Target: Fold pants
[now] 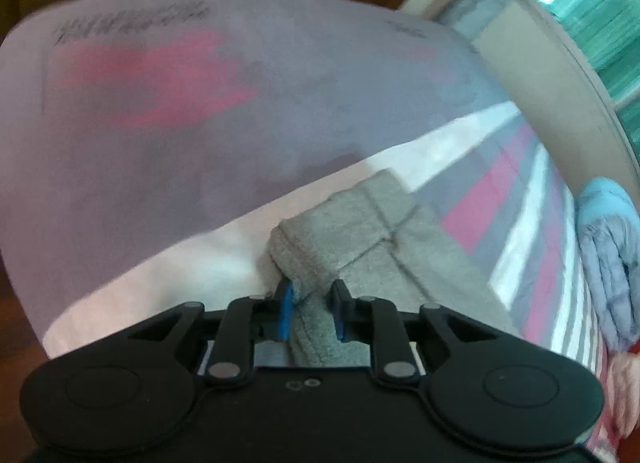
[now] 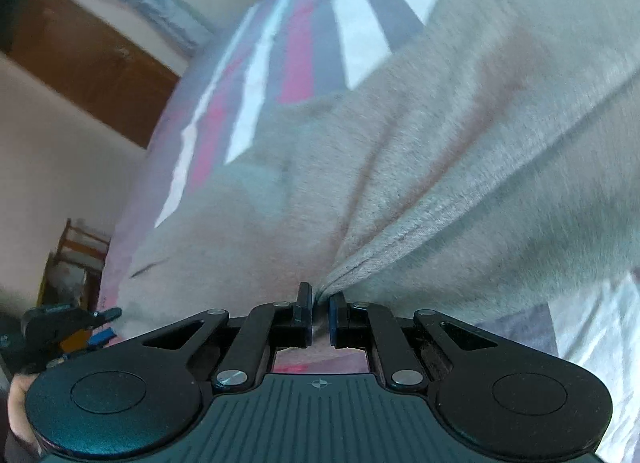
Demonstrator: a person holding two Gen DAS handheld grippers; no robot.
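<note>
My left gripper [image 1: 312,313] is clenched on the grey pants [image 1: 360,247]: a thick fold of the fleecy cloth runs straight between its blue-padded fingers [image 1: 285,315], and the hemmed edge of the fold sticks out just past the tips. From that camera the pants lie as a narrow, doubled-over band that stretches up and to the right across the bed, with a stitched seam crossing it.

My right gripper [image 2: 320,317] is also pinching the pants [image 2: 420,183]. Its jaws stand almost together, with a bunched ridge of grey cloth caught between the tips, and creases fan out from the pinch up and to the right. In this view the pants fill most of the frame, spread wide over the bed.

Under the pants is a striped bedsheet [image 2: 296,51] in white, grey and pink-red bands. In the left wrist view the same striped sheet [image 1: 480,203] shows to the right of the pants, while a plain pale pink part of the bedding [image 1: 180,275] lies to their left. A light blue quilted bundle [image 1: 608,239] sits at the far right edge of the bed, well apart from the pants.

In the right wrist view my left gripper [image 2: 86,321] shows at the lower left, beside the edge of the grey cloth. A brown wooden door [image 2: 88,59] stands in the wall beyond the bed. Both views are motion-blurred.
</note>
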